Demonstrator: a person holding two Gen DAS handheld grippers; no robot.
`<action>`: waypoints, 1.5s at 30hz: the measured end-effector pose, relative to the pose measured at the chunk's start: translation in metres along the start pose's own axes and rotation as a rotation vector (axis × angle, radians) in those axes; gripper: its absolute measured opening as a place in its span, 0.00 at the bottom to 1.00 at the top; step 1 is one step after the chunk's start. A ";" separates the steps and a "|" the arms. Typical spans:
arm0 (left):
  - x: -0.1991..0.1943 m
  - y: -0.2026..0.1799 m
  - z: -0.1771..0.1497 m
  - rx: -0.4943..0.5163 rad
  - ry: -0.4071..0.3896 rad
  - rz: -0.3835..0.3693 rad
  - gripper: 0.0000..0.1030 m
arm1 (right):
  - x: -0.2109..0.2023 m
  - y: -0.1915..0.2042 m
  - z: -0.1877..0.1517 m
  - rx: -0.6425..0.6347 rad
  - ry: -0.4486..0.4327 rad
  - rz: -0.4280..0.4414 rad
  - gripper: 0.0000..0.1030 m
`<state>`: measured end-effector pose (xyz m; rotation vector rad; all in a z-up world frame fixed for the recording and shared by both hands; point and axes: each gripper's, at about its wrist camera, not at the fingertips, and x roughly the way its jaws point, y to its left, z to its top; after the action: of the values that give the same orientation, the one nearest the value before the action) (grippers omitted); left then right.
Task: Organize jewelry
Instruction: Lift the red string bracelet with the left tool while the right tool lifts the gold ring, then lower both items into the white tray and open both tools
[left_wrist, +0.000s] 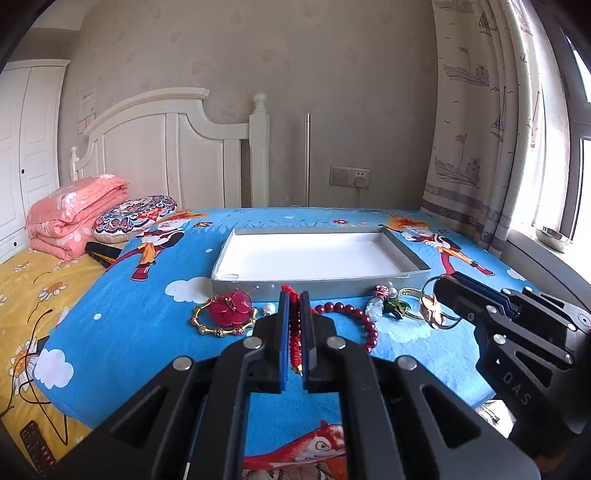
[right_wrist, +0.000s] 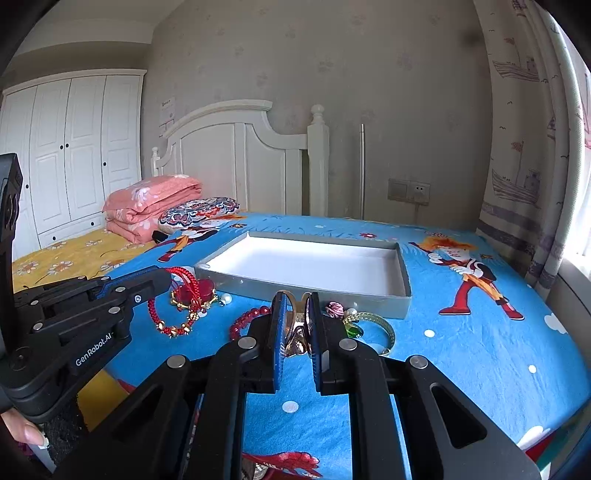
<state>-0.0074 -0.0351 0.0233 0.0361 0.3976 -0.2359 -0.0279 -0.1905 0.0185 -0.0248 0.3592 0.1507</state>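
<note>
A shallow grey box with a white inside (left_wrist: 317, 254) (right_wrist: 306, 264) lies on the blue cartoon blanket. My left gripper (left_wrist: 294, 297) is shut on a red braided bracelet (left_wrist: 294, 328) (right_wrist: 173, 306), which hangs from it above the blanket. My right gripper (right_wrist: 296, 299) (left_wrist: 443, 286) is shut on a gold bangle (right_wrist: 297, 332) (left_wrist: 436, 310). In front of the box lie a dark red bead bracelet (left_wrist: 354, 314) (right_wrist: 247, 319), a gold bamboo-style bangle with a red flower piece (left_wrist: 229, 312) (right_wrist: 195, 295), a pearl (left_wrist: 268, 307), a green bangle (right_wrist: 376, 325) and small charms (left_wrist: 380, 301).
A folded pink quilt (left_wrist: 74, 214) and a patterned cushion (left_wrist: 136, 212) lie at the back left by the white headboard (left_wrist: 177, 147). A yellow floral sheet (left_wrist: 33, 295) lies left of the blanket. Curtains (left_wrist: 480, 110) and a window sill stand at the right.
</note>
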 end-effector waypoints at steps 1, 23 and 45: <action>-0.001 0.000 -0.001 -0.003 -0.005 0.002 0.05 | 0.000 0.002 0.000 -0.003 0.000 -0.005 0.12; 0.020 0.013 0.021 -0.035 -0.039 0.016 0.05 | 0.026 0.003 0.024 0.006 -0.007 -0.062 0.12; 0.235 0.027 0.117 -0.006 0.124 0.169 0.05 | 0.217 -0.045 0.085 0.008 0.183 -0.214 0.12</action>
<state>0.2539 -0.0705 0.0396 0.0785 0.5163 -0.0661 0.2087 -0.2002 0.0213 -0.0695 0.5368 -0.0657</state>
